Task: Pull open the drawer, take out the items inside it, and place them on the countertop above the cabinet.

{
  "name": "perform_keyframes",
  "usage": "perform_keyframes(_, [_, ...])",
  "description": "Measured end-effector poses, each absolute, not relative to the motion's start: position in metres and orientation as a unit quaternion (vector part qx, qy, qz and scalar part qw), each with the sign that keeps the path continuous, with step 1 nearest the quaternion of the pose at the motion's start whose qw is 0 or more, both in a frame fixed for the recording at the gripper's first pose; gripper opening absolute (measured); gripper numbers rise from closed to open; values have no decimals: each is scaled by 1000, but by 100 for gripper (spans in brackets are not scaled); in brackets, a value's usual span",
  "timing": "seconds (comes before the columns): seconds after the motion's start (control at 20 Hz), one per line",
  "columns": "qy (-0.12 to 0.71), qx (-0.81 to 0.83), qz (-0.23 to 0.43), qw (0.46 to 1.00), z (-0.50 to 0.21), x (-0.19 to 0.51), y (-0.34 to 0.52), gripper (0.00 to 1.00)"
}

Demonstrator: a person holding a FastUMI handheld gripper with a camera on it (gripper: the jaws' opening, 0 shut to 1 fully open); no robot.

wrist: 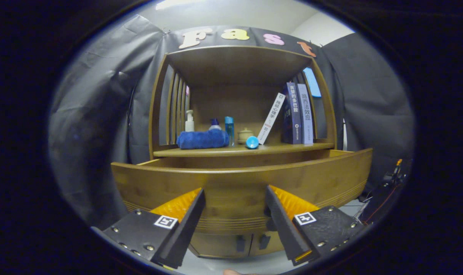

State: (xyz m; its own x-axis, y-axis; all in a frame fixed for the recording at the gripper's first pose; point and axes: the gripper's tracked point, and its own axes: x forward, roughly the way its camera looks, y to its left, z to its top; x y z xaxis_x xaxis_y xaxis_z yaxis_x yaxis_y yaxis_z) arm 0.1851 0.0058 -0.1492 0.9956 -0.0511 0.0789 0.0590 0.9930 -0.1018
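The wooden drawer (239,183) of the cabinet stands pulled out toward me, and its broad front panel lies just ahead of my fingers. What lies inside the drawer is hidden behind that panel. My gripper (235,194) is open, its two fingers spread apart in front of the panel with nothing between them. Above the drawer runs the countertop (292,147), a wooden shelf. On it lie a folded blue towel (202,139) and a small blue round item (252,142) near the front edge.
On the countertop also stand a white pump bottle (189,121), a blue tube (229,130), a small lidded jar (245,135) and three books (298,114), one white book leaning. A slatted wooden hutch (170,107) encloses the shelf. Two lower cabinet doors (250,244) sit beneath the drawer.
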Motion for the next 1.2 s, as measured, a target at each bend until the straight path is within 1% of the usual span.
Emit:
perform_keyframes(0.2, [-62, -48, -24, 997, -147, 222, 5, 95])
perform_keyframes(0.4, [-41, -31, -28, 998, -147, 262, 5, 95])
perform_keyframes(0.6, [-57, -49, -22, 997, -145, 287, 8, 95])
perform_keyframes(0.9, [-55, -75, -22, 995, -148, 299, 8, 95])
perform_keyframes(1.0, [-51, -103, -12, 993, -152, 295, 13, 95])
perform_keyframes(1.05, [-50, -100, 5, 994, -154, 293, 21, 95])
perform_keyframes(1.15, [-21, -98, 13, 995, -167, 286, 24, 95])
perform_keyframes(1.2, [-1, -98, 14, 995, -174, 280, 25, 92])
